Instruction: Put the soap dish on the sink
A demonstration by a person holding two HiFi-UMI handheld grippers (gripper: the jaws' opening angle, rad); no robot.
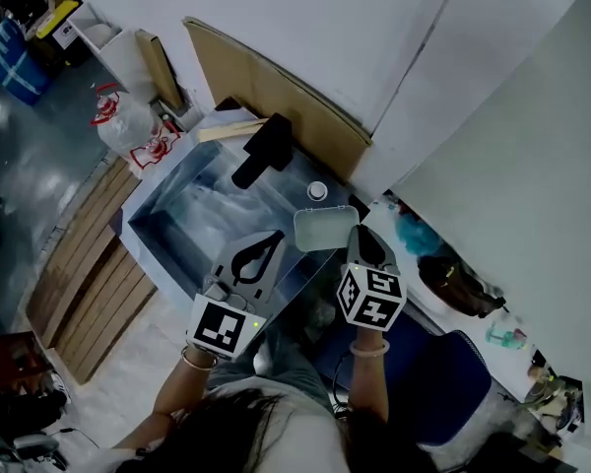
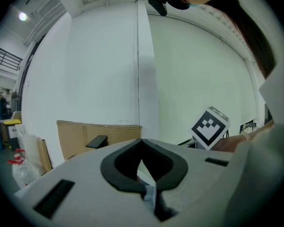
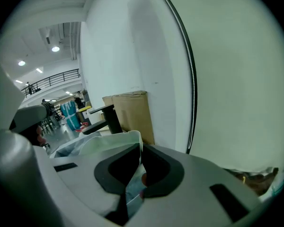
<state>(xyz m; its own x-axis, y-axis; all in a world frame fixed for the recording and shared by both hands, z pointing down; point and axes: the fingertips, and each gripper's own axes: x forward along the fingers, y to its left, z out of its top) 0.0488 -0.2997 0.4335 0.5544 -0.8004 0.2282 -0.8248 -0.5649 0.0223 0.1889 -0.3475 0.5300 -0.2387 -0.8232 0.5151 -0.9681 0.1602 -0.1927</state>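
A pale rectangular soap dish (image 1: 325, 229) hangs over the near right corner of the steel sink (image 1: 167, 217). My right gripper (image 1: 356, 235) is shut on the dish's right edge. In the right gripper view the dish (image 3: 106, 146) spreads out to the left, its rim pinched between the jaws of the right gripper (image 3: 140, 149). My left gripper (image 1: 275, 236) hovers over the sink's front rim, just left of the dish, with its tips together and nothing held. In its own view the left gripper (image 2: 142, 143) shows only wall beyond its shut jaws.
A black faucet (image 1: 263, 149) stands at the sink's back, with a small white round cap (image 1: 317, 191) on the rim beside it. Cardboard sheets (image 1: 276, 97) lean on the wall behind. A plastic bag (image 1: 128, 126) and wooden pallets (image 1: 89, 264) lie left; a blue chair (image 1: 443, 372) stands right.
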